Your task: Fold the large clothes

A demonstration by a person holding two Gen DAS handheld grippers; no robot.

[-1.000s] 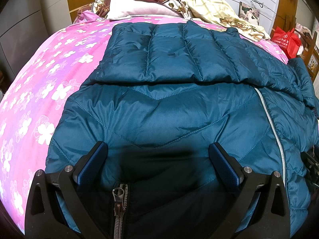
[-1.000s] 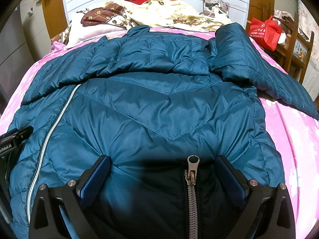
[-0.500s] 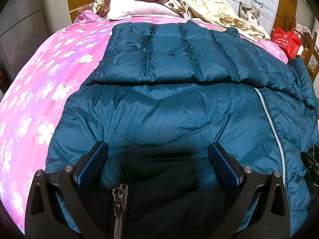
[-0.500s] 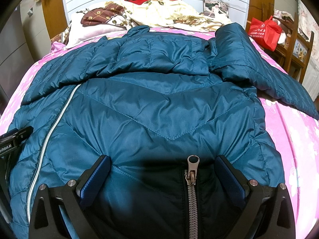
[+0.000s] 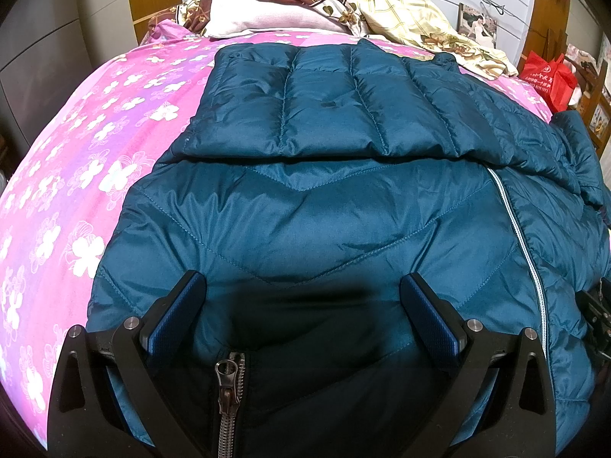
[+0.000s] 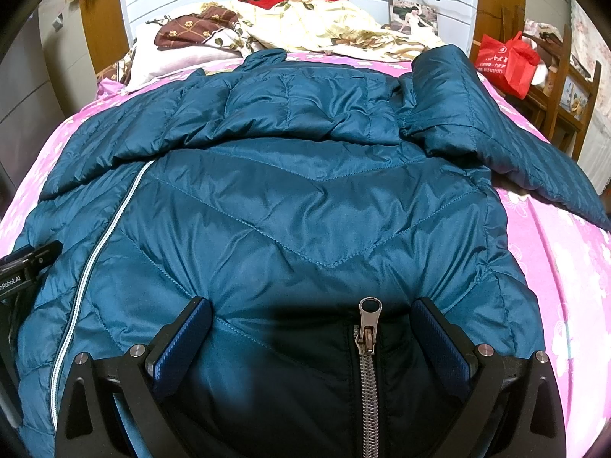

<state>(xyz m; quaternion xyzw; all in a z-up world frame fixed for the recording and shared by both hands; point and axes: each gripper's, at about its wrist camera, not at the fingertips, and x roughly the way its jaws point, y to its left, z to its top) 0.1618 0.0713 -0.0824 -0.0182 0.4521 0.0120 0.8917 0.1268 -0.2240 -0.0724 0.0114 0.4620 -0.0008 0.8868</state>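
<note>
Teal quilted nylon fills the left wrist view: a large puffer jacket lies spread on a pink flowered bedspread, its hem nearest the camera and its collar end toward the pillows at the headboard. The left claw sits directly over the hem with its blue pads spread wide and nothing between them; a pocket zipper shows just inside the left pad. One sleeve is already laid flat across the chest, and the white front zip runs off to the claw's right.

From the right wrist view, the same jacket stretches straight ahead, long axis running away from the camera toward the headboard. The right claw is likewise fully open and empty, astride the second pocket zipper at the hem. The front zip lies to its left, and the other sleeve is still flung out to the right, unfolded. That sleeve lies nearer the right claw, so it appears the likelier next target.
</note>
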